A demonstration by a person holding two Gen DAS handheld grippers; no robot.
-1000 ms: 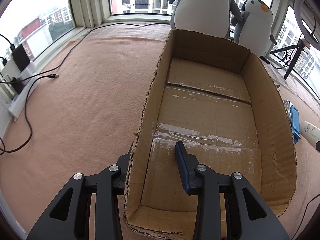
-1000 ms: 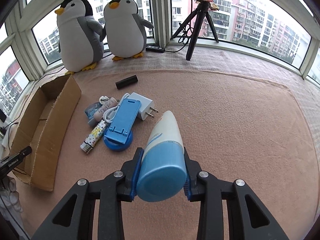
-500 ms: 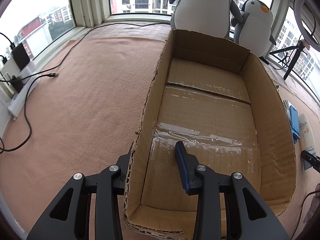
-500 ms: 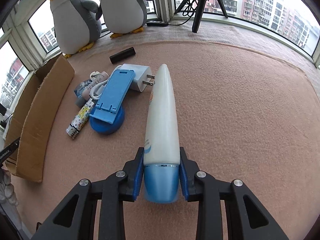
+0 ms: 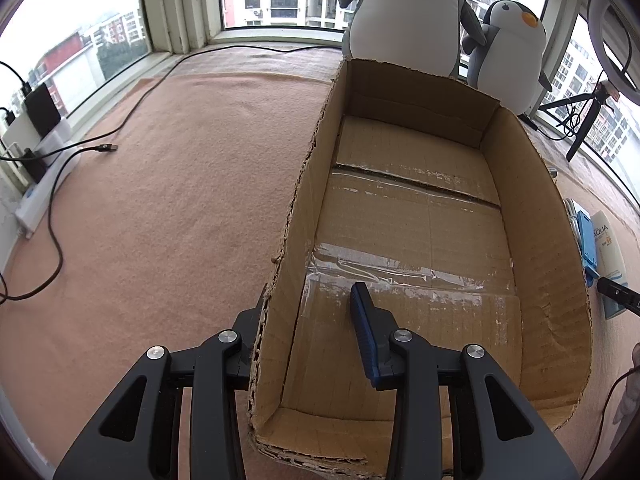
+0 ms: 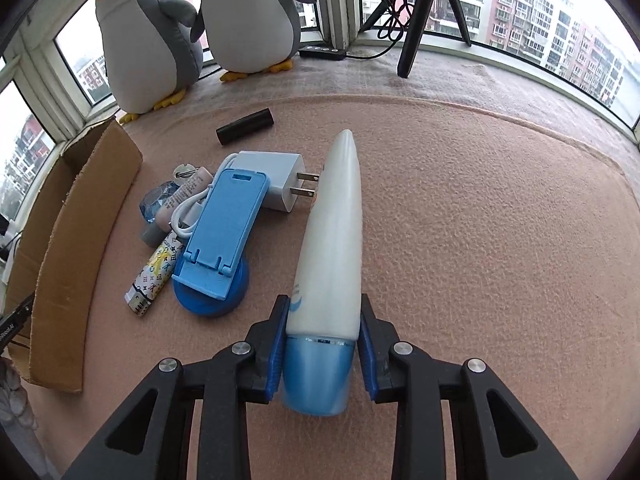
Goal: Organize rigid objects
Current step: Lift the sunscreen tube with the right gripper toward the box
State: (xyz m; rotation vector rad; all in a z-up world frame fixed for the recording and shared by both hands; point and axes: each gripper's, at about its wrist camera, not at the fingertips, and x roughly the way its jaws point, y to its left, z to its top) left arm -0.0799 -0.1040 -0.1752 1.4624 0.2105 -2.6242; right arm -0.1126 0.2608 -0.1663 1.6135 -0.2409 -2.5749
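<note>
right gripper [image 6: 322, 354] has its blue pads on either side of a white tube [image 6: 330, 248] at its blue cap, the tube lying on the pink carpet [image 6: 480, 220] beside a blue phone stand [image 6: 224, 236]. left gripper [image 5: 308, 336] stands spread, straddling the near-left wall of an empty cardboard box [image 5: 532, 216].

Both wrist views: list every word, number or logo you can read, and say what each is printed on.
"AQUA", on the white tube, left wrist view.
Small orange print under it, perhaps "50": too blurred to be sure.
Monogram pattern on the small printed tube: no letters legible.
White lettering on the black bar at the frame's left edge: too small to read.
Blue stand, charger, box: no text.
</note>
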